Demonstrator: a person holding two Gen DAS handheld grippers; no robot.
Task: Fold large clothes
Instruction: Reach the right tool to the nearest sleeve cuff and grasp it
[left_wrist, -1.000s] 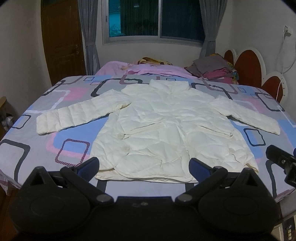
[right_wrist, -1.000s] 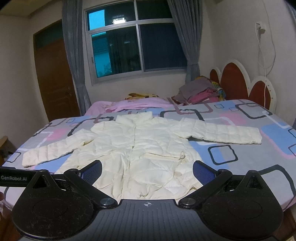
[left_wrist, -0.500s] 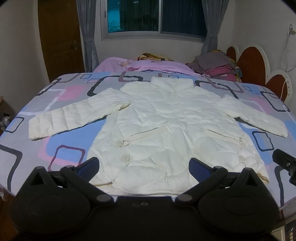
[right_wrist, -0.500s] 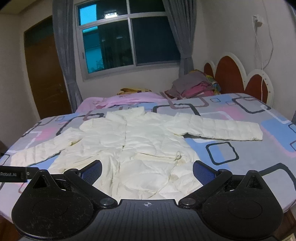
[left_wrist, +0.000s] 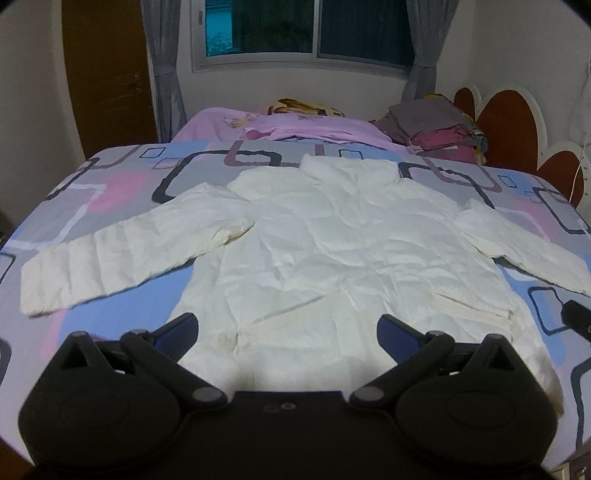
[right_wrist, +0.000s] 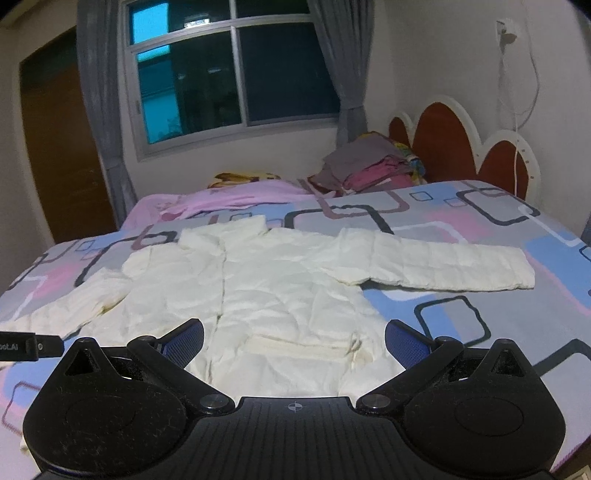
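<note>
A cream quilted jacket (left_wrist: 332, 251) lies flat on the bed, collar toward the window, both sleeves spread out to the sides. Its left sleeve (left_wrist: 110, 262) reaches toward the bed's left edge, and its right sleeve (right_wrist: 450, 266) stretches right. My left gripper (left_wrist: 288, 328) hovers open over the jacket's lower front, nothing between its fingers. My right gripper (right_wrist: 293, 338) is also open, above the jacket's lower right part near a pocket flap (right_wrist: 299, 349). The jacket (right_wrist: 258, 288) fills the middle of the right wrist view. The hem is hidden behind both gripper bodies.
The bed sheet (left_wrist: 122, 192) has grey, blue and pink squares. A pink blanket (left_wrist: 295, 125) and a pile of folded clothes (left_wrist: 436, 125) sit at the far side. A red scalloped headboard (right_wrist: 461, 147) stands right, a wooden door (left_wrist: 107, 74) left.
Both grippers have moved forward over the bed, so the jacket looks closer and its hem has slipped under them. Both stay open.
</note>
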